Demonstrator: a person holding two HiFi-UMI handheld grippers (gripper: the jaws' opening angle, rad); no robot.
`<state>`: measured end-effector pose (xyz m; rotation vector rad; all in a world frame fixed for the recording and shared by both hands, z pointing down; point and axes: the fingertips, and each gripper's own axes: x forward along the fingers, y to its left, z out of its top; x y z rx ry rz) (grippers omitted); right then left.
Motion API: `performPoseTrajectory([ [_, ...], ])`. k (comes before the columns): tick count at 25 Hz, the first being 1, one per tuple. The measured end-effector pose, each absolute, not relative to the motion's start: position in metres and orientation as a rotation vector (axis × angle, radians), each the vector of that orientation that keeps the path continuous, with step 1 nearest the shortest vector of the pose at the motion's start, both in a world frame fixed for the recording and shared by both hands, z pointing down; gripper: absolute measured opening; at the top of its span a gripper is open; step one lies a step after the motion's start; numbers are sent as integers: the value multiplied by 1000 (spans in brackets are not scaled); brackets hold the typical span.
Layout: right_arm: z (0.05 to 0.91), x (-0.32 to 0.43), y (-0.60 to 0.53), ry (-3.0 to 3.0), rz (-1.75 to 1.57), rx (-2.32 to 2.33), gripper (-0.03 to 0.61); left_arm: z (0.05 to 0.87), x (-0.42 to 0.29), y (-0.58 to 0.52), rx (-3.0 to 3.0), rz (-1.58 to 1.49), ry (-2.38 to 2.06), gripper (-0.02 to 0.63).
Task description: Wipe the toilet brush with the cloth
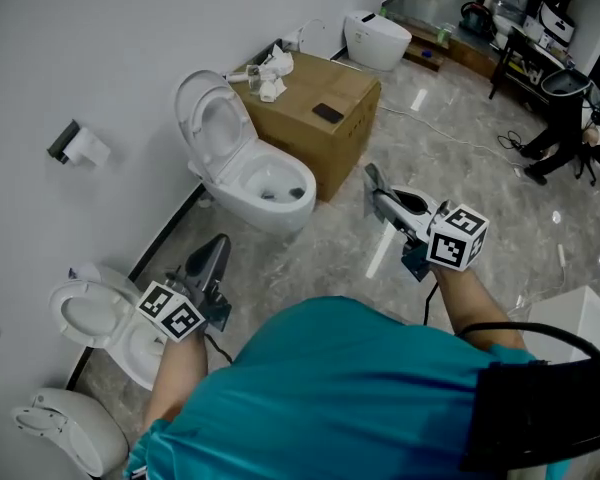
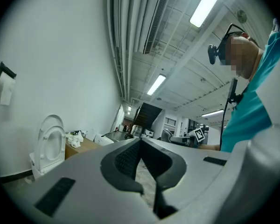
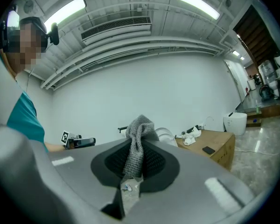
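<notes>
The person's teal shirt [image 1: 350, 398] filled the bottom of the head view, with both arms stretched forward over the glossy grey floor [image 1: 460, 148]. Each gripper carried a cube of black-and-white square markers, the only print in view. No lettering on anything else could be made out.

The left gripper [image 2: 141, 141] was clenched with its jaws pressed together and nothing between them. The right gripper [image 3: 143, 141] was clamped on the cloth [image 3: 139, 128]. This was a grey, coarsely knitted piece, pinched between the dark ribbed pads. A bunched fold stood up above the jaw tips and a thinner strip hung down behind them.

Just beside the left gripper, against the white wall, stood a low white toilet [image 1: 85, 313] with its seat down. Another white one [image 1: 65, 428] sat at the lower left corner. Further along the wall, a toilet-paper holder [image 1: 78, 146] hung near an open toilet [image 1: 265, 183] with its lid raised.

Touching that toilet's far side was a cardboard box [image 1: 330, 138]. On top of it lay a flat dark item [image 1: 327, 113] and some crumpled white things [image 1: 268, 76]. Beyond the box, well apart, stood a squat white toilet [image 1: 377, 36].
</notes>
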<state>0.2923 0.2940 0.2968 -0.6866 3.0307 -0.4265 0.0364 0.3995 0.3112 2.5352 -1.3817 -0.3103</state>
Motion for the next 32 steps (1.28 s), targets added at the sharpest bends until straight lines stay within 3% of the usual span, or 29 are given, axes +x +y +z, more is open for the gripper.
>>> performPoseTrajectory([
  [6, 308, 313, 269, 3035, -444, -678, 21, 323, 65, 371, 2533, -261, -1337, 8],
  [13, 320, 286, 234, 3052, -482, -671, 21, 330, 40, 332, 2515, -263, -1315, 8],
  [32, 298, 47, 67, 3053, -391, -813, 21, 359, -183, 132, 2597, -241, -1073, 9],
])
